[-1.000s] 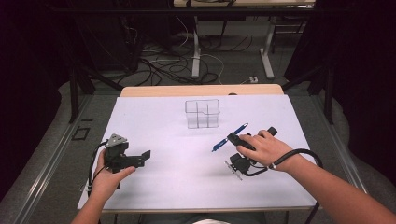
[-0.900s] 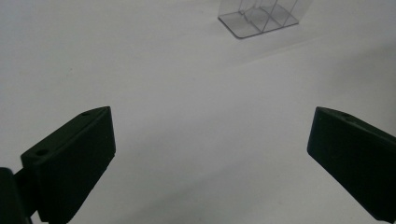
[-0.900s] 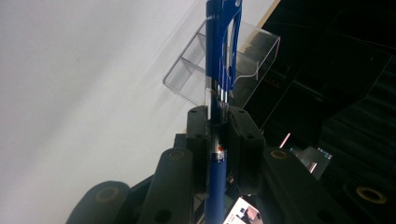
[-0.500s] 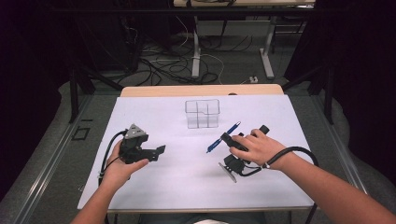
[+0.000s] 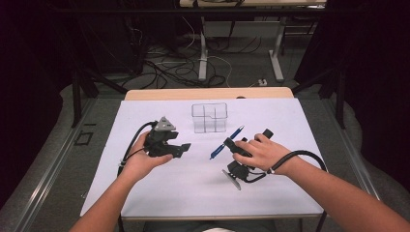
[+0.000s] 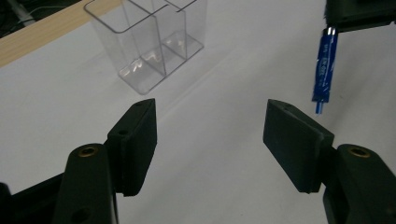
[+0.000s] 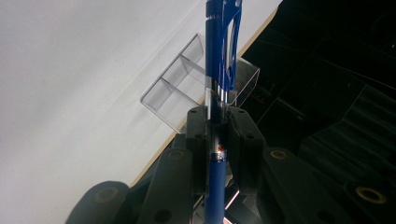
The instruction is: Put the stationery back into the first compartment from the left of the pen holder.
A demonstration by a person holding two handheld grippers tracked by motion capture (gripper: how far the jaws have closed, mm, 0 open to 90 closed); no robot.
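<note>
A blue pen (image 5: 236, 135) is clamped between the jaws of my right gripper (image 5: 229, 144), tilted above the white table cover right of centre. In the right gripper view the pen (image 7: 219, 56) runs up from the shut right gripper (image 7: 218, 128). A clear plastic organizer (image 5: 209, 117) with several compartments stands empty at the far middle, just beyond the pen's tip. My left gripper (image 5: 182, 147) hovers left of the pen, held open. In the left gripper view the left gripper (image 6: 210, 130) has nothing between its fingers, with the organizer (image 6: 149, 42) ahead and the pen (image 6: 324, 65) at upper right.
A white sheet (image 5: 193, 193) covers the table, whose wooden far edge (image 5: 208, 93) shows behind the organizer. Cables (image 5: 300, 154) trail from both grippers. Table legs and loose floor cables (image 5: 203, 63) lie beyond the far edge; dark curtains flank both sides.
My left gripper has risen and moved right and away from me, toward the organizer. My right gripper has shifted slightly left with the pen still in it.
</note>
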